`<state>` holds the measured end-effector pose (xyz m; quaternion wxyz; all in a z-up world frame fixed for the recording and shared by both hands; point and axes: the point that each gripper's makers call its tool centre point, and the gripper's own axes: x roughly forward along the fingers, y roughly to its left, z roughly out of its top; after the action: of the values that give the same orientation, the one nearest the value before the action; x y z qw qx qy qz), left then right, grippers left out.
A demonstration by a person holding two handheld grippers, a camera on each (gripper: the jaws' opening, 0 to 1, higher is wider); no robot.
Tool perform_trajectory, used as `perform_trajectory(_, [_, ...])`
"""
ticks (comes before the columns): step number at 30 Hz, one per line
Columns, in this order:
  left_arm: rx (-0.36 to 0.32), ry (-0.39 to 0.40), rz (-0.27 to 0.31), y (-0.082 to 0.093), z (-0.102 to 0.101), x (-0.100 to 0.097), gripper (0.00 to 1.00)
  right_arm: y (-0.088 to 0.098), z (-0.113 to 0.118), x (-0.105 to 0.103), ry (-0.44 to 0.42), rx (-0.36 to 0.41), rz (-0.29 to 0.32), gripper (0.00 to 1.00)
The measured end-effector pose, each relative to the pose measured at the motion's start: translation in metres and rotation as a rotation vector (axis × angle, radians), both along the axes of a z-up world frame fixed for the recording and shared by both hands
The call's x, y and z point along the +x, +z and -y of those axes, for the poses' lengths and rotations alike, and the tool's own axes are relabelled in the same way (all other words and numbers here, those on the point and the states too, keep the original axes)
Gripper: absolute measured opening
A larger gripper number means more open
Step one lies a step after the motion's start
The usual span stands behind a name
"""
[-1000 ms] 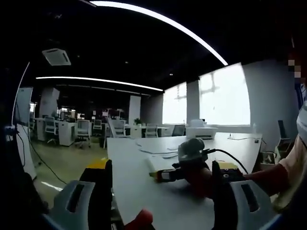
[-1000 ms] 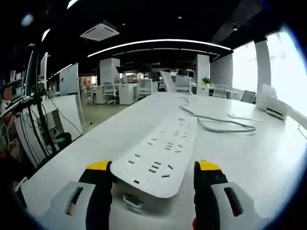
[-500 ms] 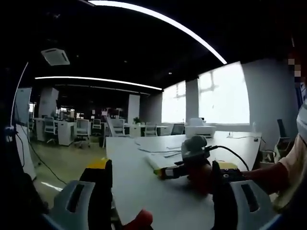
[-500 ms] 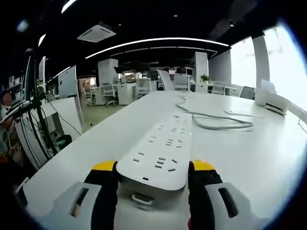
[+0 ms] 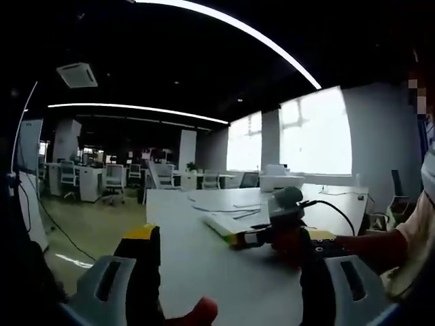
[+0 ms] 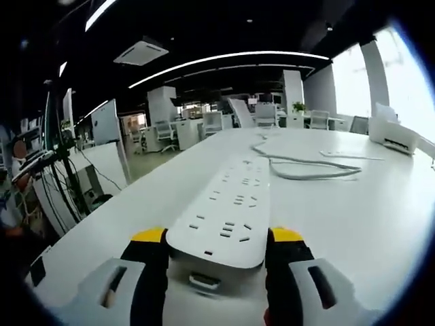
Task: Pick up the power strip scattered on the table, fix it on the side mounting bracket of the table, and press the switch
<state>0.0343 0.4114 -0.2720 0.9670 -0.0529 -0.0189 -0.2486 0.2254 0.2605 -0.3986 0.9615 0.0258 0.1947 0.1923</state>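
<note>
White power strip, long, multi-socket: lay flat on the white table, its near end between the yellow-tipped jaws of the right gripper. In the right gripper view both jaw tips stood against the strip's two long sides, clamped on it; the strip ran away from the gripper toward the table's far end. Its white cable lay in loops on the tabletop beyond the strip's far end, toward the right edge.

Right gripper view, further items: monitors on stands past the table's left edge; rows of office desks and chairs beyond the far edge; a white printer near the right edge.

Left gripper view: left gripper, jaws spread wide, nothing between them, held above the table's near corner. The right gripper entered from the right, a person's sleeve behind it, with the power strip seen end-on ahead of its jaws. Bright windows stood beyond the far edge.
</note>
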Motion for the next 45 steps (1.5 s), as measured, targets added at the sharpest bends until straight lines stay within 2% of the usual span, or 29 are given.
perform_trajectory(3, [-0.013,-0.011,-0.018,-0.004,0.006,0.004,0.87,0.0,0.003,-0.001,0.017,0.028,-0.017,0.52])
perform_trajectory(5, [-0.008,-0.009,-0.025,-0.005,0.008,0.005,0.88,0.0,0.004,0.01,0.024,0.046,-0.028,0.52])
perform_trajectory(9, [-0.001,-0.016,-0.032,-0.007,0.014,0.007,0.88,0.001,0.008,0.013,0.046,0.084,-0.046,0.52])
perform_trajectory(14, [0.002,-0.023,-0.046,-0.01,0.024,0.01,0.88,0.002,0.013,0.007,0.071,0.099,-0.062,0.51])
perform_trajectory(17, [-0.08,-0.06,-0.044,-0.006,0.033,0.012,0.89,0.003,0.017,0.0,0.085,0.111,-0.071,0.51])
perform_trajectory(19, [-0.099,-0.07,-0.047,-0.006,0.034,0.015,0.89,0.004,0.02,-0.008,0.096,0.122,-0.074,0.51])
perform_trajectory(25, [-0.096,-0.059,-0.091,-0.007,0.035,0.029,0.89,0.005,0.027,-0.014,0.123,0.165,-0.091,0.51])
perform_trajectory(31, [-0.119,-0.055,-0.117,-0.001,0.034,0.046,0.9,0.006,0.031,-0.013,0.148,0.218,-0.108,0.51])
perform_trajectory(38, [-0.148,-0.047,-0.183,0.0,0.025,0.074,0.9,0.006,0.033,-0.008,0.169,0.254,-0.118,0.51])
perform_trajectory(41, [-0.16,-0.049,-0.254,-0.005,0.023,0.092,0.88,0.007,0.033,-0.009,0.171,0.265,-0.122,0.51])
perform_trajectory(43, [-0.151,-0.054,-0.268,-0.006,0.025,0.1,0.89,0.007,0.033,-0.009,0.172,0.27,-0.124,0.51])
perform_trajectory(45, [-0.134,-0.072,-0.31,-0.01,0.03,0.112,0.89,0.007,0.034,-0.011,0.173,0.276,-0.124,0.51])
